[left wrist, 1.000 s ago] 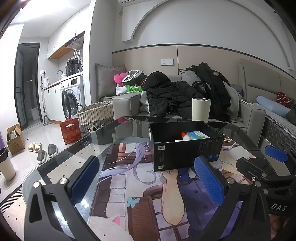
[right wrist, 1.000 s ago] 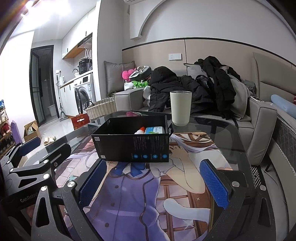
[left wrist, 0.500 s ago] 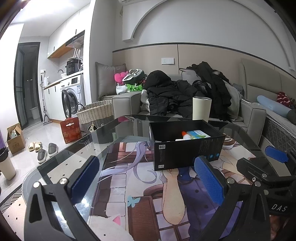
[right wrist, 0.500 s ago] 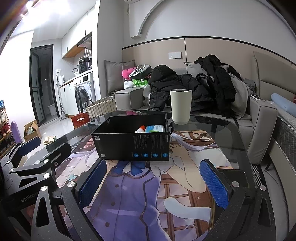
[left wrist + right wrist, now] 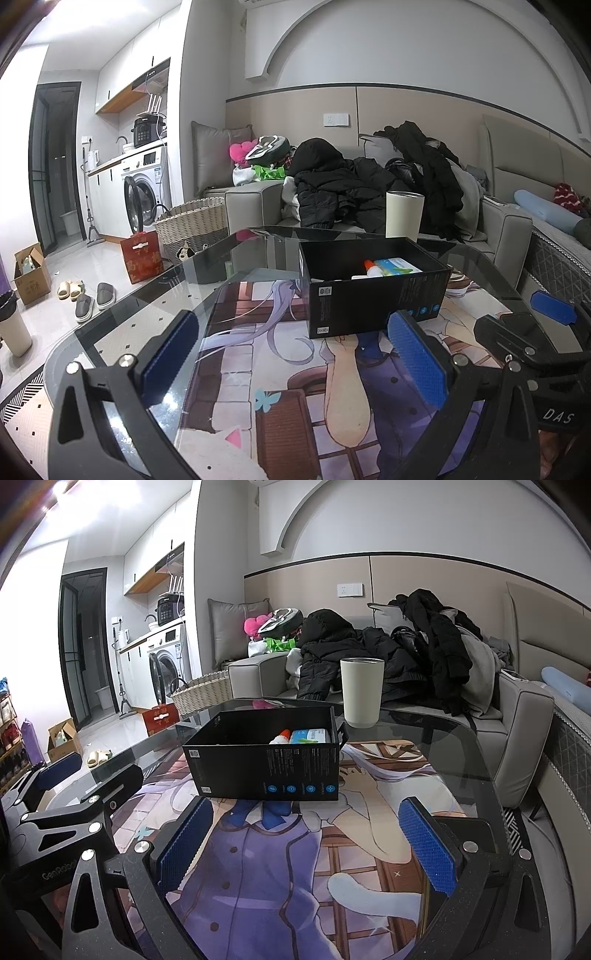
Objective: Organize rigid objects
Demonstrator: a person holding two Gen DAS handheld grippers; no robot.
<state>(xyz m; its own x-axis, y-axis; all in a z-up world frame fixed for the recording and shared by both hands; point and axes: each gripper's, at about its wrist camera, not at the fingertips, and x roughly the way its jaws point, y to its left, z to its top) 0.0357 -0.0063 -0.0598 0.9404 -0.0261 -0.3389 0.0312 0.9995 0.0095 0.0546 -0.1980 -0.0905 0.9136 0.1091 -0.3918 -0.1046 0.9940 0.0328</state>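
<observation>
Now both my jaws gape empty over the bench (image 5: 461,746). Ahead sits the black box (image 5: 266,760), long axis crosswise; the white cup (image 5: 361,692) stands behind its right corner, nearer my right gripper (image 5: 306,843) than my left gripper (image 5: 291,360).

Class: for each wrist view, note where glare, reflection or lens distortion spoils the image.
Left wrist view: the fisheye bends the wall arch, the corners go black, and the glass table mirrors the room. Right wrist view: ceiling light flares at top left, the left edge washes out, and the black box and cream cup stay sharp.
</observation>
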